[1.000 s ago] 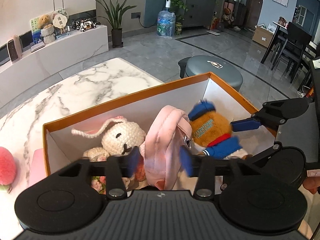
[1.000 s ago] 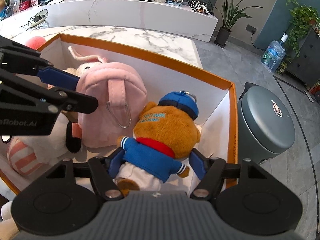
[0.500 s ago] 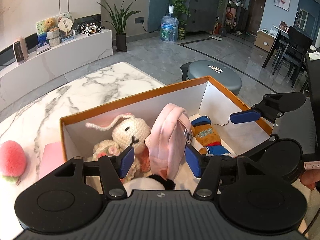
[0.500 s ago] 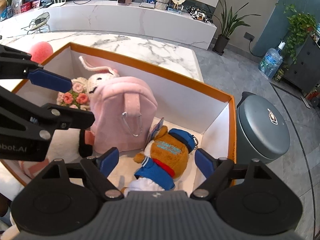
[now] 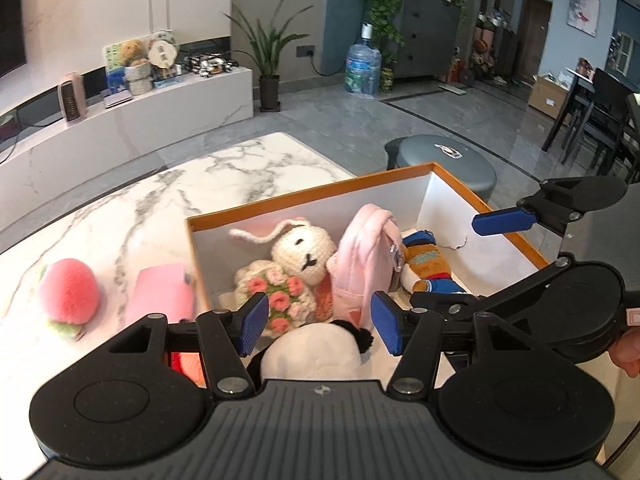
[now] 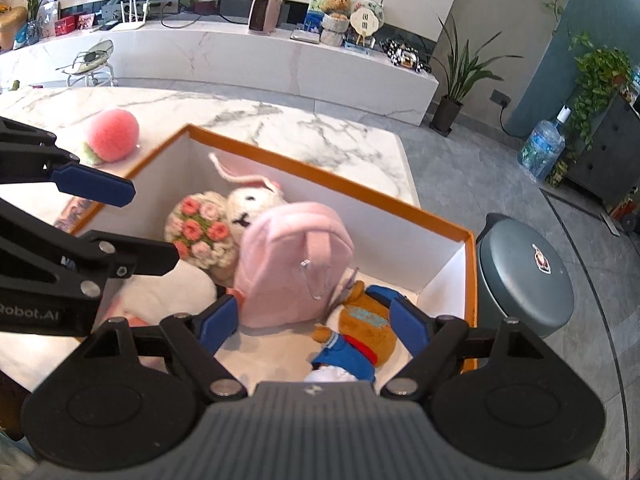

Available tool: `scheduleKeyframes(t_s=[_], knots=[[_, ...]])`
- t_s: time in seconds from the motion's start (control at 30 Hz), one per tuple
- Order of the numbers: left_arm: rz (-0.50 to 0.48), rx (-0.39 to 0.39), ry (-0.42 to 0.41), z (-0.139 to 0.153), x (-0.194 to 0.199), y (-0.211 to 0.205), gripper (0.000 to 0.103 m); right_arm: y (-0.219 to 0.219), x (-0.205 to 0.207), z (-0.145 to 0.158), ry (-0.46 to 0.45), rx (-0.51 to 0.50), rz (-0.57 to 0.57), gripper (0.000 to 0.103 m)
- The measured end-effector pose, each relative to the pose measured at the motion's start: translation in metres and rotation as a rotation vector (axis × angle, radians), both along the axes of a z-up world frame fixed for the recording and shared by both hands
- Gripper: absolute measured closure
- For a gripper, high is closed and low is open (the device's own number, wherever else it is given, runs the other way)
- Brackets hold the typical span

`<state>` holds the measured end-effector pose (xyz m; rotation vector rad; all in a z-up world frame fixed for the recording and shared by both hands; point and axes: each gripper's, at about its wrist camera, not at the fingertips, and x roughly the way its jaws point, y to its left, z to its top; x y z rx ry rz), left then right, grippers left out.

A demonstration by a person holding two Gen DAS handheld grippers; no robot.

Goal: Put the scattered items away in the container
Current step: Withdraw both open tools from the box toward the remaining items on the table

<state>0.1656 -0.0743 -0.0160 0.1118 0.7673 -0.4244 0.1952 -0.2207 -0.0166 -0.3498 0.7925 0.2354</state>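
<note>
Left wrist view: left gripper (image 5: 316, 324) angled down over near end of orange-rimmed box (image 5: 304, 194) on marble table (image 5: 168, 192). Jaws partly apart, nothing between them; blue pads clear of the toys below. Inside box, L to R: crochet rabbit w/ bouquet (image 5: 298, 262), pink backpack (image 5: 366, 256) upright, bear in blue jacket (image 5: 430, 266) lying flat, white plush (image 5: 316, 350) at near edge. Outside box, on table: pink peach plush (image 5: 68, 294) and pink flat item (image 5: 162, 294), the latter just beside box wall. Right gripper (image 5: 472, 264) enters from right above box; part of a hand (image 5: 628, 346) at frame edge.

Right wrist view: right gripper (image 6: 316, 326) tilted down over box's right end. Jaws wide apart, holding nothing; bear lies below, between the pads w/o contact. Backpack leans beside rabbit. Left gripper at left, above box.
</note>
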Motion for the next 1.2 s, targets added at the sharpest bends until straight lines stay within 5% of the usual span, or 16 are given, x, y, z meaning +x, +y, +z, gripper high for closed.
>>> scheduleKeyframes(t_s=[0.4,0.77,1.2], knots=[[0.149,-0.028,-0.053,0.016,-0.034,0.069,0.036,0.037,-0.035,0.030,-0.082,0.139,-0.011,0.018],[0.316,-0.049,-0.028,0.001,-0.060,0.154,0.036,0.105,-0.058,0.026,-0.082,0.237,0.047,0.019],[0.357,-0.043,0.045,-0.022,-0.058,0.199,0.036,0.179,-0.060,-0.002,-0.060,0.137,0.179,0.035]])
